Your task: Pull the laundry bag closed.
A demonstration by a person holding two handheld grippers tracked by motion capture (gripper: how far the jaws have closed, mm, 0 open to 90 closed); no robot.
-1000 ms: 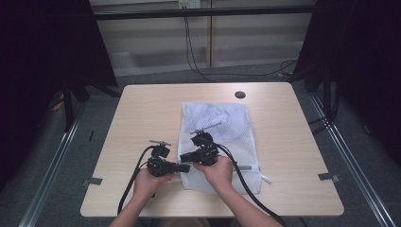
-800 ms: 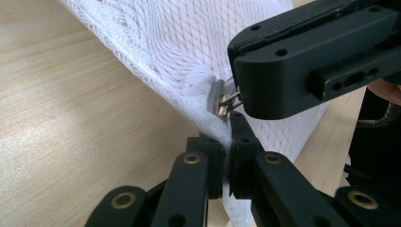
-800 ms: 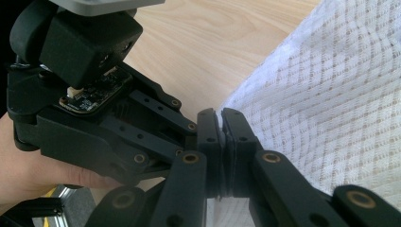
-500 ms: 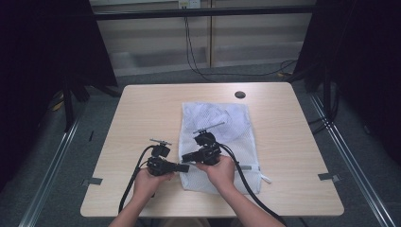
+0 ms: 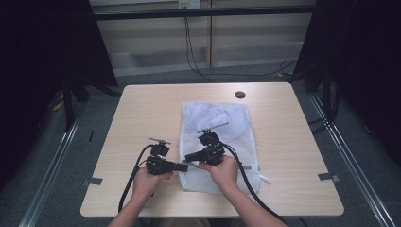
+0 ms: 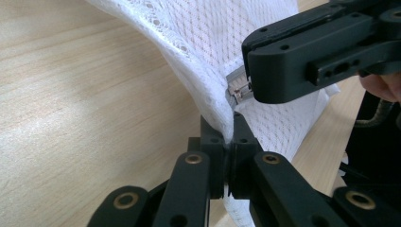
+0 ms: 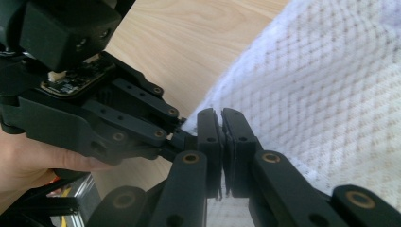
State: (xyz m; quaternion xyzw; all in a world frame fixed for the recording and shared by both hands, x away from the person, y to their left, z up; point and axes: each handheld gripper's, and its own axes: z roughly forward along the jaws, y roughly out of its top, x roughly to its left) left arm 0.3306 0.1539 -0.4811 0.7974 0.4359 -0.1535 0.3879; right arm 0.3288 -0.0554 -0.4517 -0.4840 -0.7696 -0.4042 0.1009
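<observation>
High view first: a white mesh laundry bag [image 5: 222,142] lies flat on the wooden table [image 5: 142,113], and both tools meet at its near left corner. Left gripper [image 6: 227,142] is pinched tight on the bag's edge, fabric rising straight out from between its jaws; earlier pictures show it just finished closing there. Just above and right of those jaws sits the metal zip pull [image 6: 238,87], with the right gripper [image 7: 222,142] clamped shut on it, as far as I can judge, mesh spreading off to its right. To do this well, I'd say anchor the cloth with the left one and draw the zip slowly along the seam, keeping the fabric taut so the mesh doesn't bunch or snag
</observation>
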